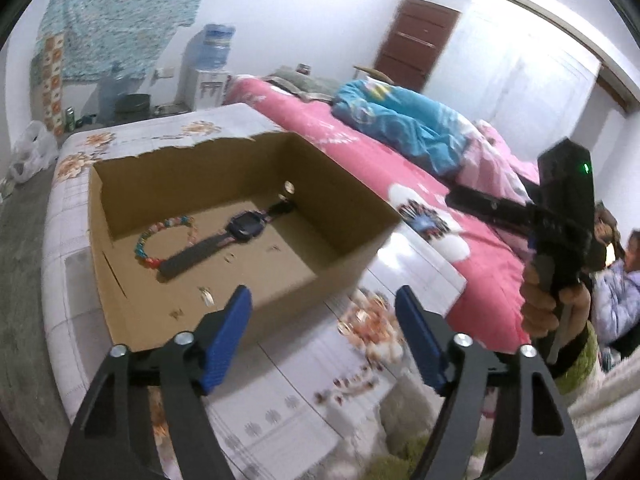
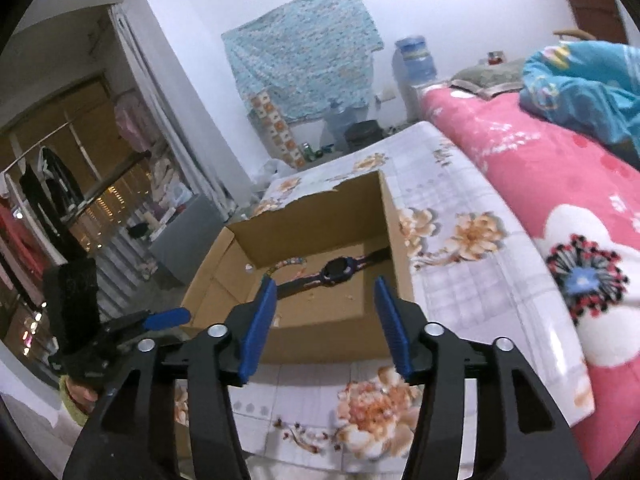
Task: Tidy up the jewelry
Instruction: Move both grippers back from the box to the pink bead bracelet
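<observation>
A pink floral blanket [image 1: 404, 168] and a blue quilt [image 1: 404, 120] lie beside the cardboard box [image 1: 352, 216] on the flower-print bed sheet [image 2: 472, 280]. Inside the box a dark smartwatch [image 1: 228, 240] lies touching a colourful bead bracelet [image 1: 168, 240]. The left gripper [image 1: 324, 336] and right gripper [image 2: 324, 320] hover spread wide, holding nothing.

The box [image 1: 352, 236] is matt brown cardboard with a rough torn rim, and it sits on a glossy, smooth floral cloth [image 1: 288, 392]. Inside lie a watch [image 1: 244, 226] with a matt dark strap and shiny face, and a bracelet [image 1: 168, 236] of glossy coloured beads. Each claw has ribbed blue pads [image 2: 260, 320] on matt black plastic arms with bright metal screws.
</observation>
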A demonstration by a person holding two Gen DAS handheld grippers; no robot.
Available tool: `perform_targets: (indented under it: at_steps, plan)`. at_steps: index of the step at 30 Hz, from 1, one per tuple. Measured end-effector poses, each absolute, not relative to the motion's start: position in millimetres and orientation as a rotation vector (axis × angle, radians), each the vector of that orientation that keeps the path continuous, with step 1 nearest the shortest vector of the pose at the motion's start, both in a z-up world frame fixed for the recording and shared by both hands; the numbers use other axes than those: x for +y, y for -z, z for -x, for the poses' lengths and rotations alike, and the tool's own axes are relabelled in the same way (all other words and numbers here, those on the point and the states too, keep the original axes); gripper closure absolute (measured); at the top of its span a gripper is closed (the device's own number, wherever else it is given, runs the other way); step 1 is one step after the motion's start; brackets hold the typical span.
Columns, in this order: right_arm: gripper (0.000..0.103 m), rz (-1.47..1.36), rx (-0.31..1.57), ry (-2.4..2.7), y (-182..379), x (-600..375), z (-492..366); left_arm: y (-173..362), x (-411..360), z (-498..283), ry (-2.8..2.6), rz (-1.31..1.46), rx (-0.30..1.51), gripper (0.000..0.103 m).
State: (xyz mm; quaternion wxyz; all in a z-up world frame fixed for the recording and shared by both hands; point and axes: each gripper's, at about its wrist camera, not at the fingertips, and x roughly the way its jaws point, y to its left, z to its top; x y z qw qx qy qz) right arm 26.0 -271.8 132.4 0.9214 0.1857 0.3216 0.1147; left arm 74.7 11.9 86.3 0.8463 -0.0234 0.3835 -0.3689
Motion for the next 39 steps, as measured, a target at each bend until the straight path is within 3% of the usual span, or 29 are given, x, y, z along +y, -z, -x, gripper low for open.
perform_targets:
  at_steps: [4, 11, 19, 23, 30, 39]
  plan:
    - [0.033, -0.348, 0.667, -0.176, -129, -273, -7, -75, 1, -53, 0.812, 0.009, 0.822, 0.021]
    - [0.031, -0.32, 0.765, -0.079, -96, -278, 10, -21, -29, -44, 0.721, -0.133, 0.926, 0.019]
    - [0.024, -0.074, 0.951, 0.1, -32, -257, 8, 32, -53, -66, 0.601, -0.23, 1.018, 0.019]
    - [0.023, -0.049, 0.99, 0.087, -14, -251, 6, 41, -58, -73, 0.584, -0.252, 1.036, 0.018]
    - [0.021, -0.055, 1.035, 0.069, 6, -249, -2, 50, -67, -75, 0.551, -0.323, 1.003, 0.006]
    - [0.013, -0.005, 1.027, 0.074, 17, -243, -3, 49, -63, -74, 0.552, -0.314, 0.981, 0.006]
